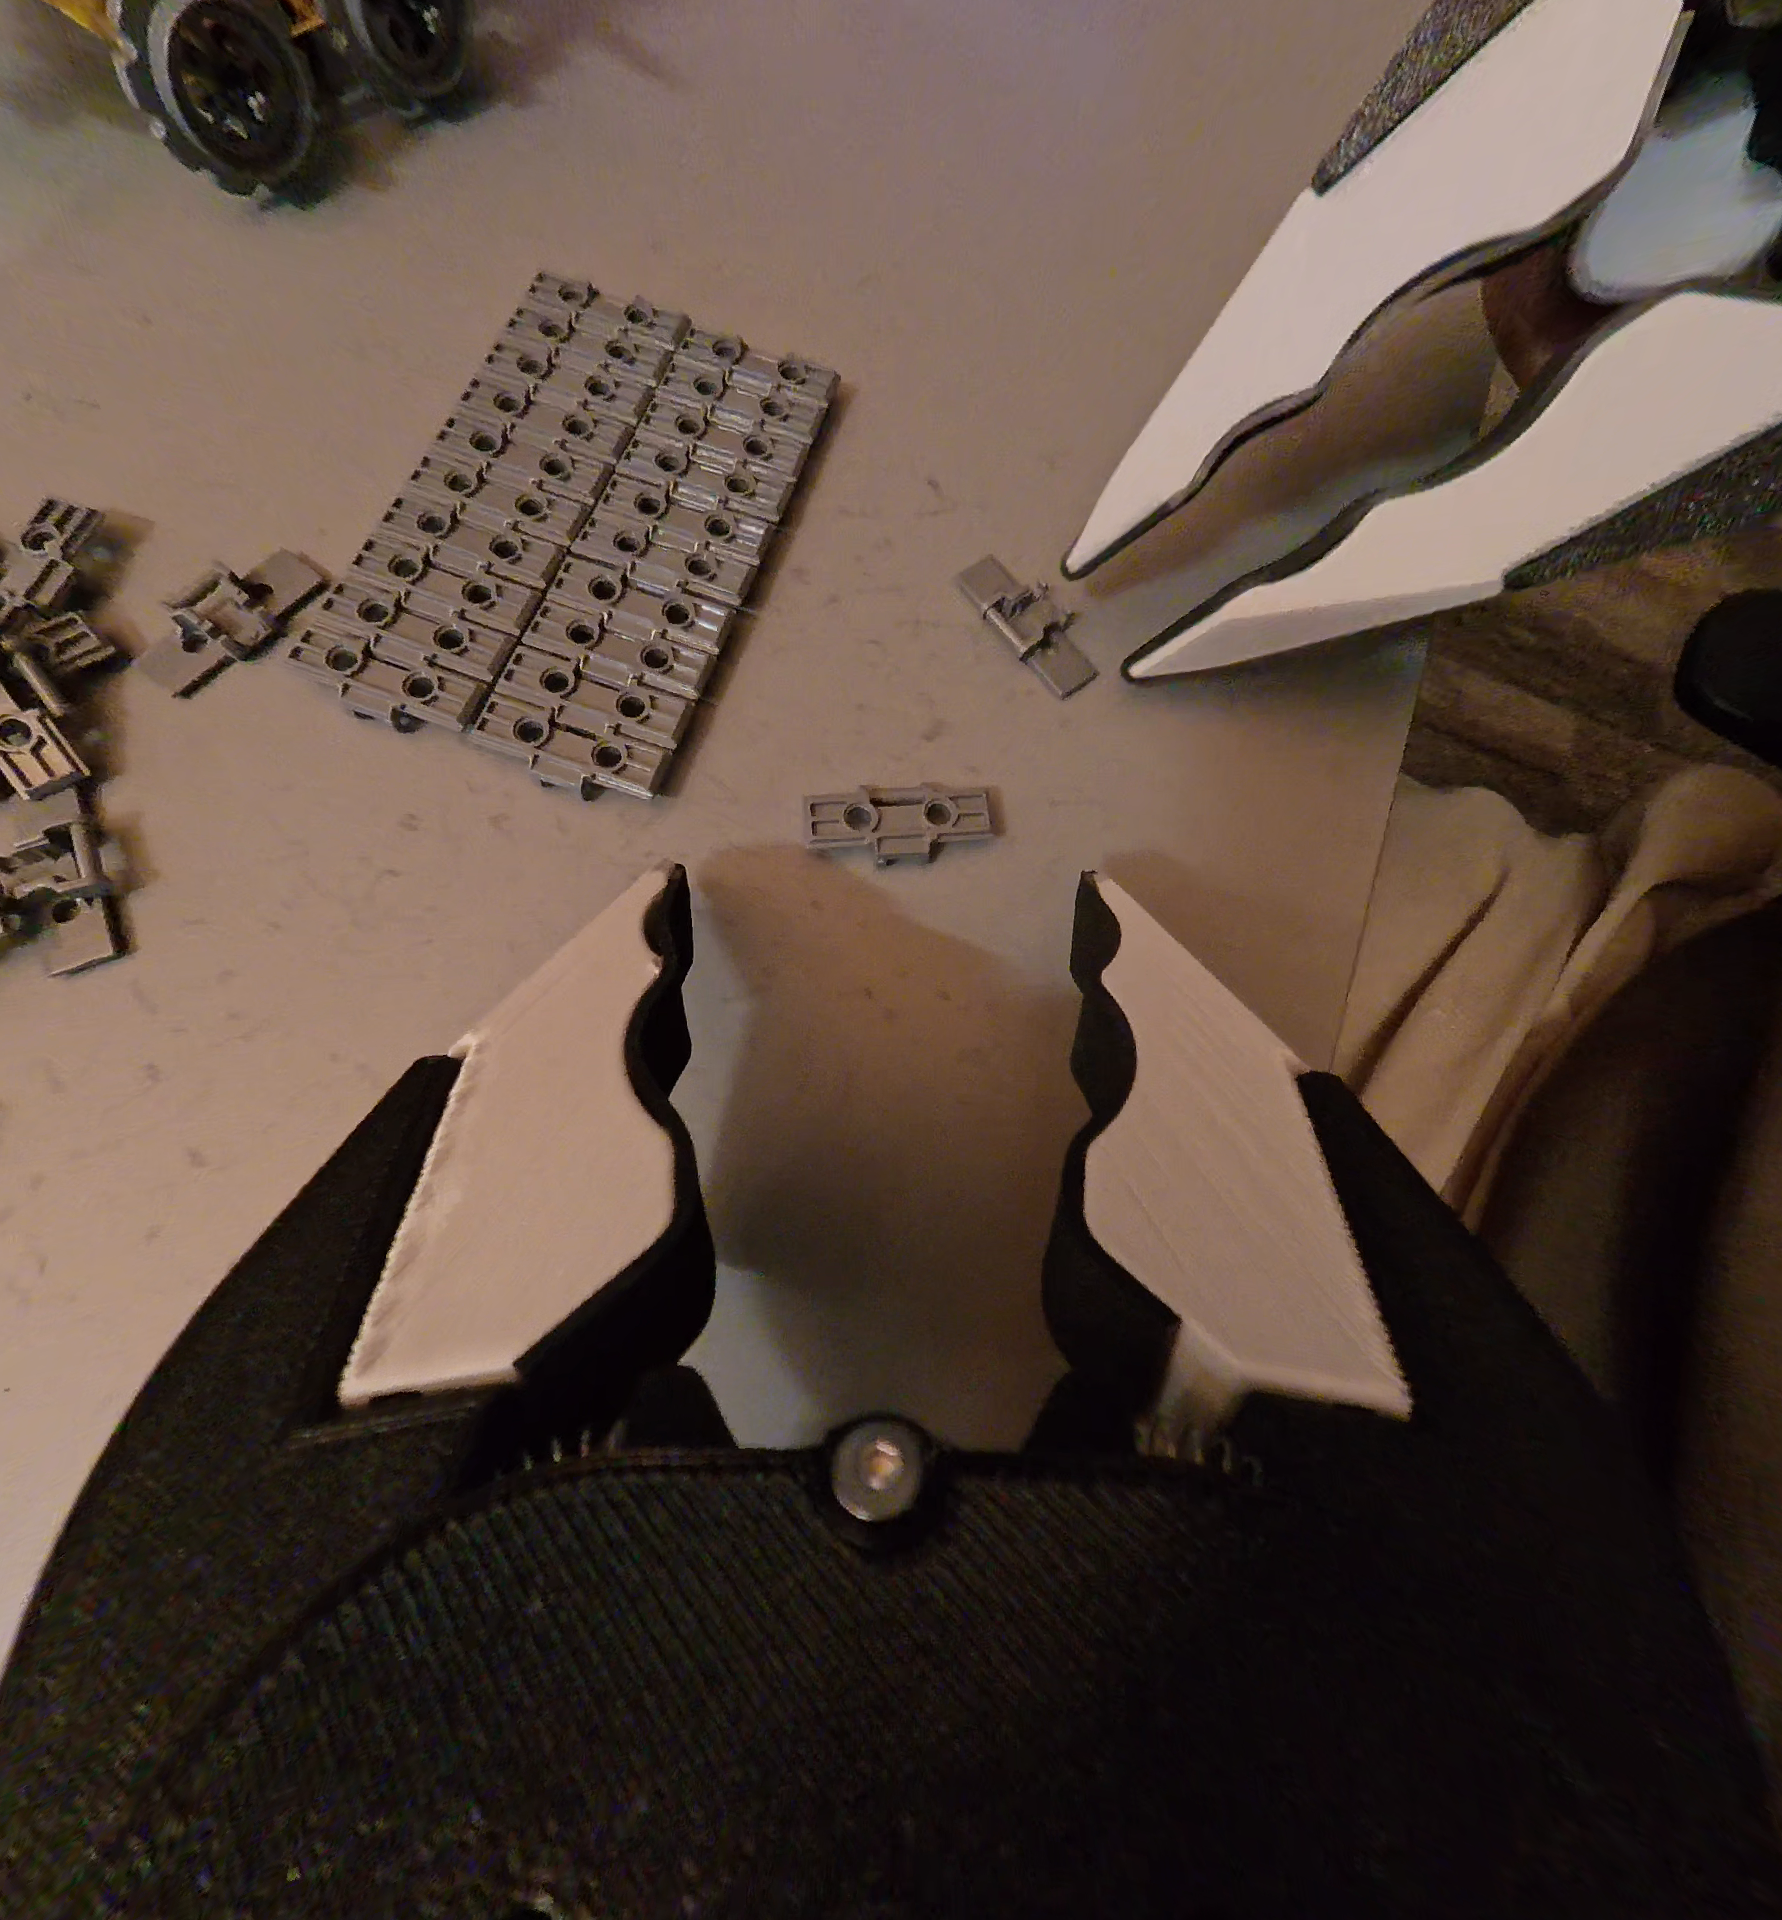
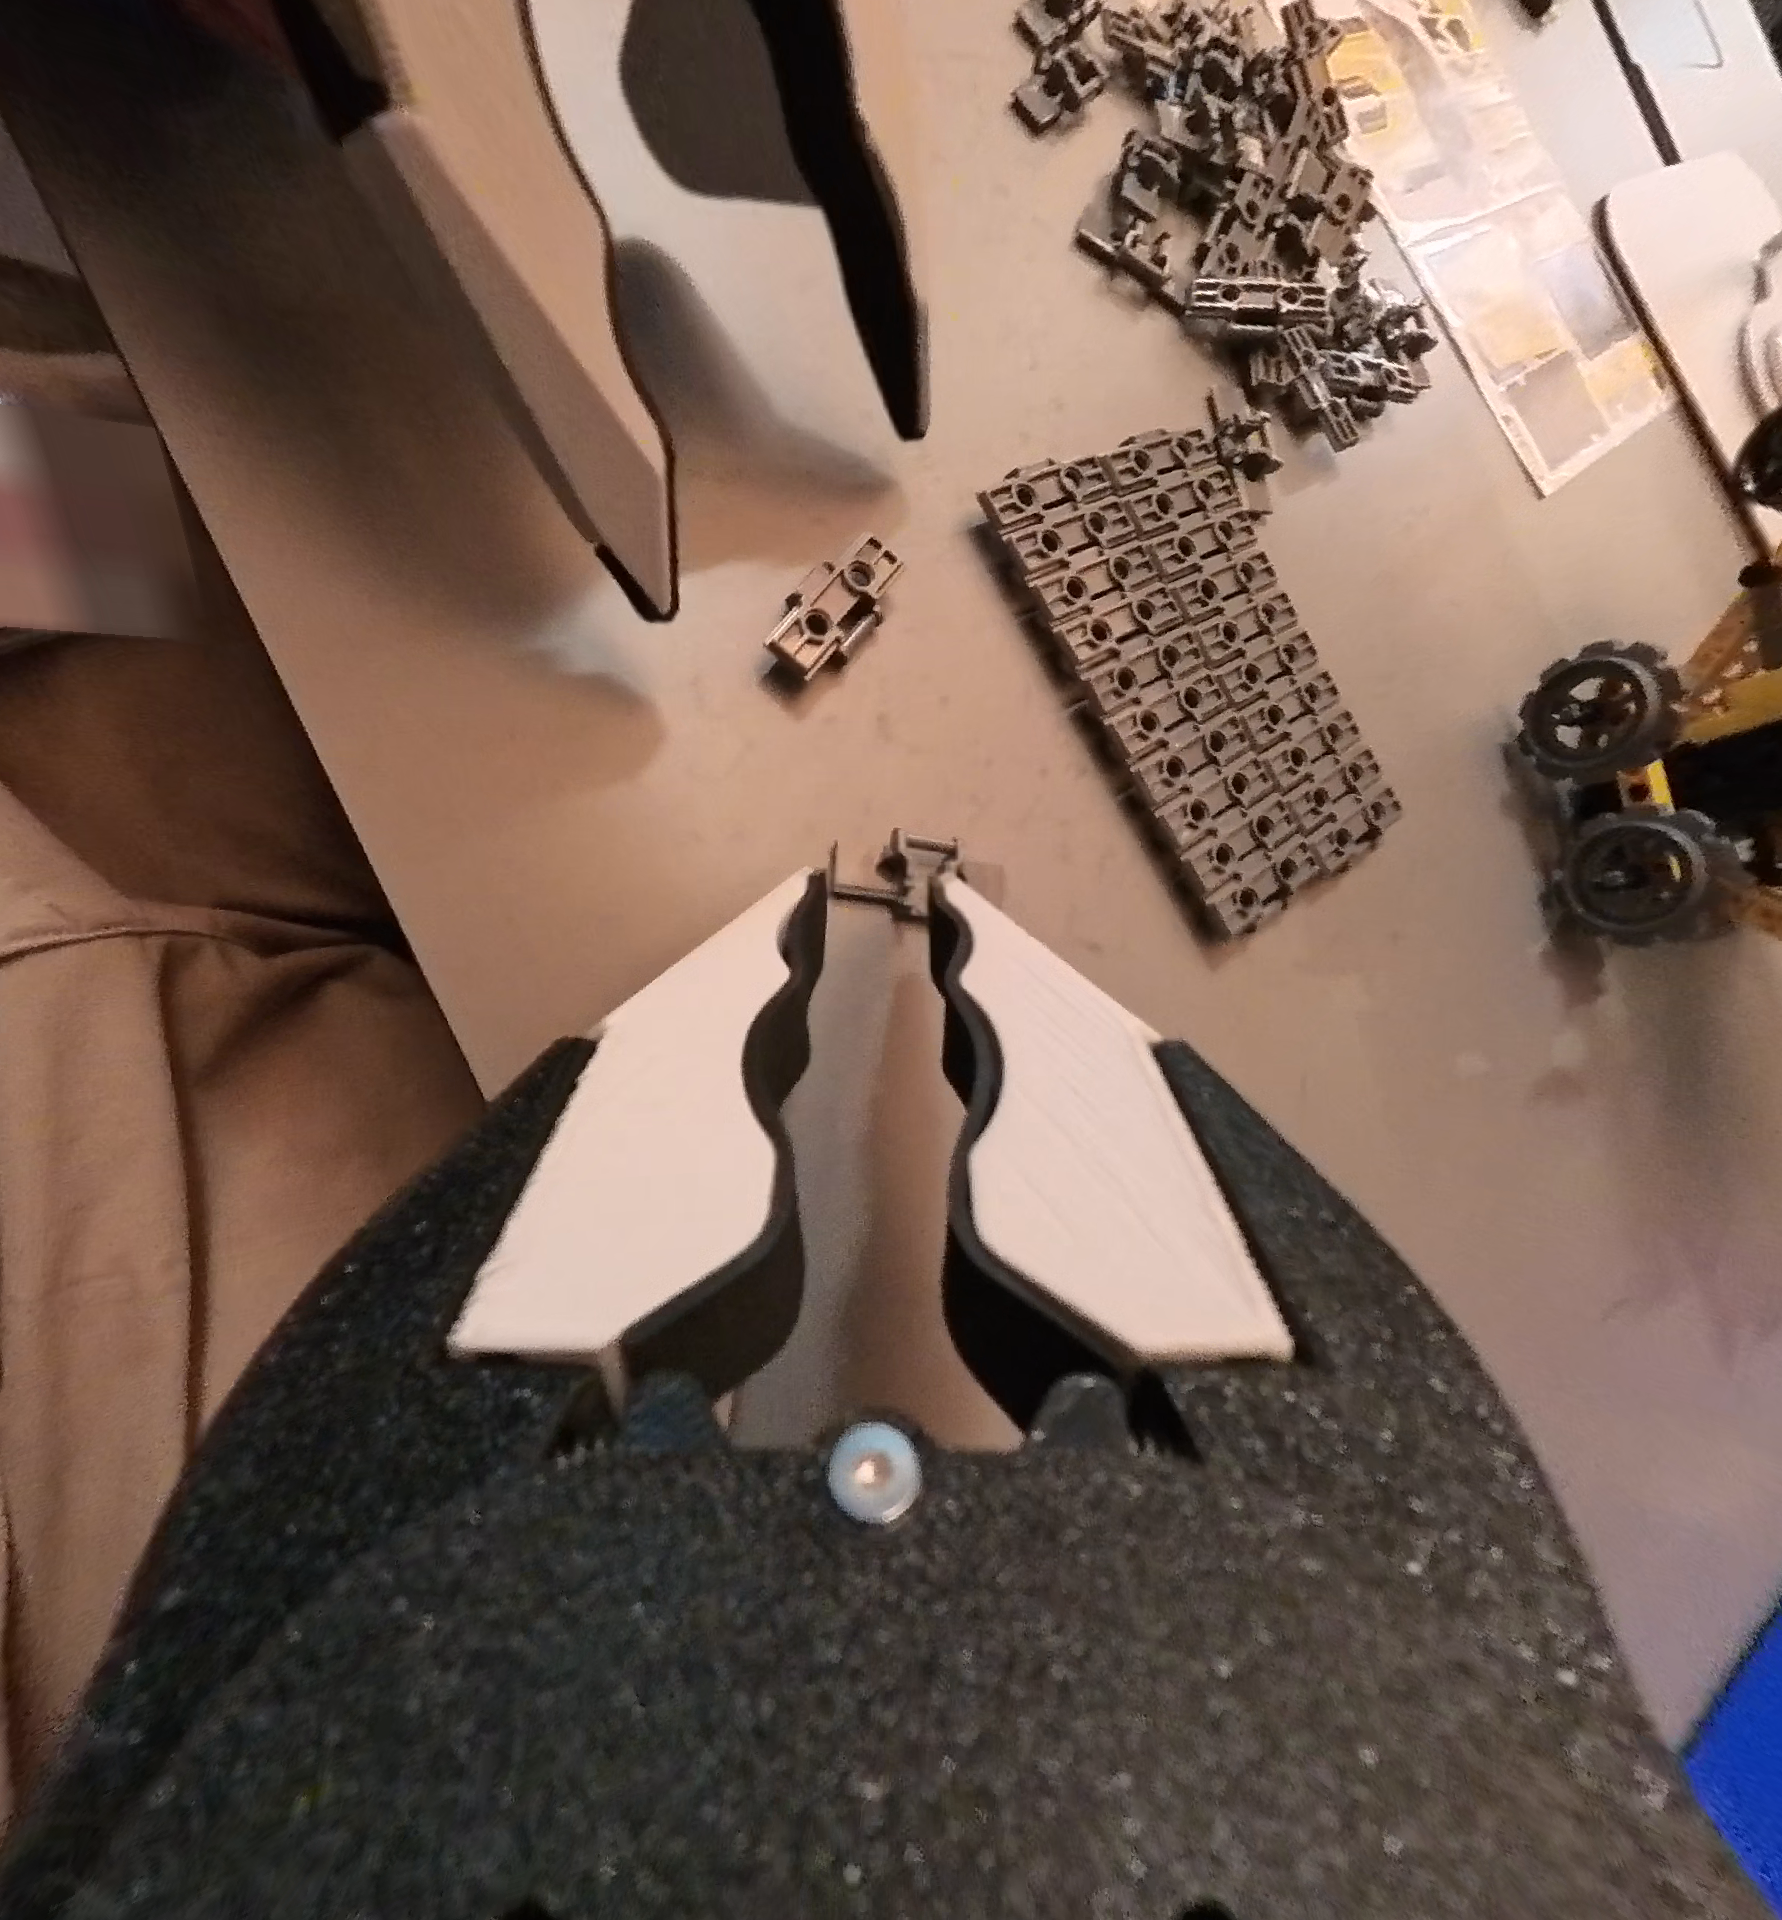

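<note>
My left gripper is open wide and empty, low over the table. A single grey track link lies flat just ahead of its gap. This gripper and that link also show in the right wrist view. My right gripper is open with only a narrow gap between its tips. Another grey track link lies on the table right at those tips, not clamped. In the left wrist view the right gripper comes in from the upper right, with its link beside the tips.
A flat mat of joined grey track links lies mid-table. A pile of loose links sits beyond it. There is also a yellow wheeled model, a printed sheet and the table edge beside a person's tan clothing. The grippers' ends are close to 8 cm from one another. Left tips and right tips are each some 20 cm from the yellow wheeled model. The right camera catches it too, in the right wrist view.
</note>
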The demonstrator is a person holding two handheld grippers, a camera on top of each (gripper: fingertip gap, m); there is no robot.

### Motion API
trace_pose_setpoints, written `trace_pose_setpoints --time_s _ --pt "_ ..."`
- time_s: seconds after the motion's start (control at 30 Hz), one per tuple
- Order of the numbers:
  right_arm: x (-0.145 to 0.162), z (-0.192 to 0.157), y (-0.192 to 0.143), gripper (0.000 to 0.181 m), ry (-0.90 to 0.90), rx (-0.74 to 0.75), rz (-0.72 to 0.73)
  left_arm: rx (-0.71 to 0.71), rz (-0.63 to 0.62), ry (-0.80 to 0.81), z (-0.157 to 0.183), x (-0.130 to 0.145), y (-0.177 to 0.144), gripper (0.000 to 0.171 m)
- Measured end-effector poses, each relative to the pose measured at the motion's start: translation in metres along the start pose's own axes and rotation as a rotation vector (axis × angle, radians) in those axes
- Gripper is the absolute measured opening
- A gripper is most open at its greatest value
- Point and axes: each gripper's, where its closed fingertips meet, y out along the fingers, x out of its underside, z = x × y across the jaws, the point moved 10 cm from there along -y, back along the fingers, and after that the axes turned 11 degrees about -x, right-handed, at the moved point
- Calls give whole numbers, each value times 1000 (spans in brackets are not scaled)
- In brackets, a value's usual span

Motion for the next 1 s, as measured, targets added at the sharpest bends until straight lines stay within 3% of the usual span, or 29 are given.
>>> trace_pose_setpoints --time_s 0.1,0.13,0.17,0.23,0.3,0.4,0.53,0.67,0.77,1.0 --pt "6 4 -6 21 76 4 43 -35 40 10 1 -1 -4 68" --pt "9 6 -7 21 105 11 54 -52 64 -15 2 -3 -5 56" --pt "12 9 -9 22 135 21 66 -28 89 -57 7 -7 -6 34" --pt "20 14 -11 23 194 42 89 77 133 -150 20 -20 -5 19" --pt "26 18 -12 23 239 62 117 130 93 -172 32 -31 4 22" --pt "32 21 -12 24 281 96 122 -39 12 -79 38 -38 24 41" --pt "37 21 -17 23 305 123 166 -45 -57 -18 51 -42 39 36" --pt "43 17 -16 31 327 57 196 -127 -105 20 53 -42 45 23" --pt "45 10 -16 38 280 23 221 -104 -85 7 55 -43 45 5" --pt "41 3 -29 44 209 29 352 46 83 -217 41 -47 27 3"
